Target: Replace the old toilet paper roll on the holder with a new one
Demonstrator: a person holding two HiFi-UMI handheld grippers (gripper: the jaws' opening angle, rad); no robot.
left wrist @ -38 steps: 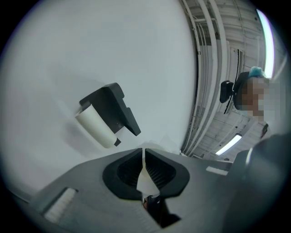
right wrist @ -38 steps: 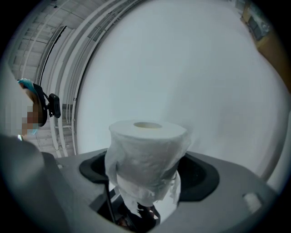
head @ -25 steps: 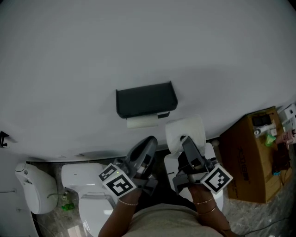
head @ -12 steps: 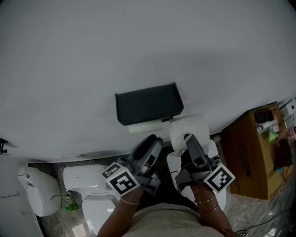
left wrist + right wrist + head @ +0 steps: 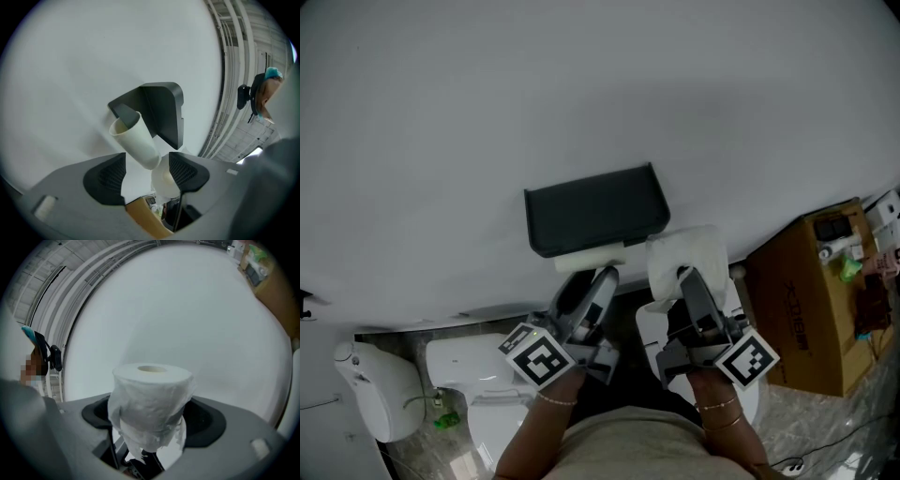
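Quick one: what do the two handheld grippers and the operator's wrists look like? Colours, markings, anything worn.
Both the left gripper and right gripper have grey moulded bodies tapering forward, with black ribbed pads inside the jaws. Each carries a white cube printed with black square markers. No cables visible. Thin bracelets circle both wrists; no sleeves reach them.

We see a dark grey plastic holder [image 5: 592,208], cream cardboard tube [image 5: 136,140], white tissue roll [image 5: 150,399], brown cardboard box [image 5: 802,309].
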